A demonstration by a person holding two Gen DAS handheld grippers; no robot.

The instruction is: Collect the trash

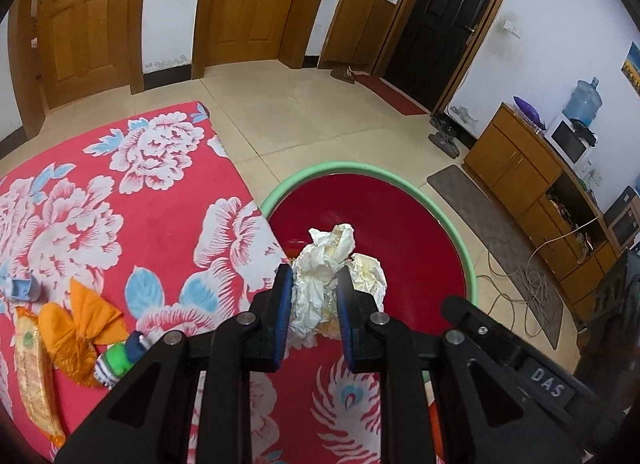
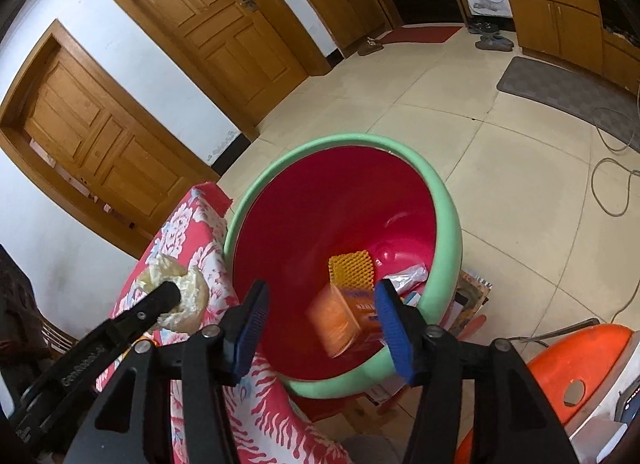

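Clamping a wad of crumpled tissue (image 1: 320, 284), the left tongs (image 1: 314, 280) hold it over the near rim of the green-rimmed red bin (image 1: 448, 200) beside the floral cloth (image 1: 120, 192); it looks light, soft and squashy, best pinched through its bulk. From the right wrist view, the right tongs (image 2: 320, 314) stand wide, an orange box (image 2: 340, 318) blurred between them above the bin, seemingly loose. It looks stiff and light.
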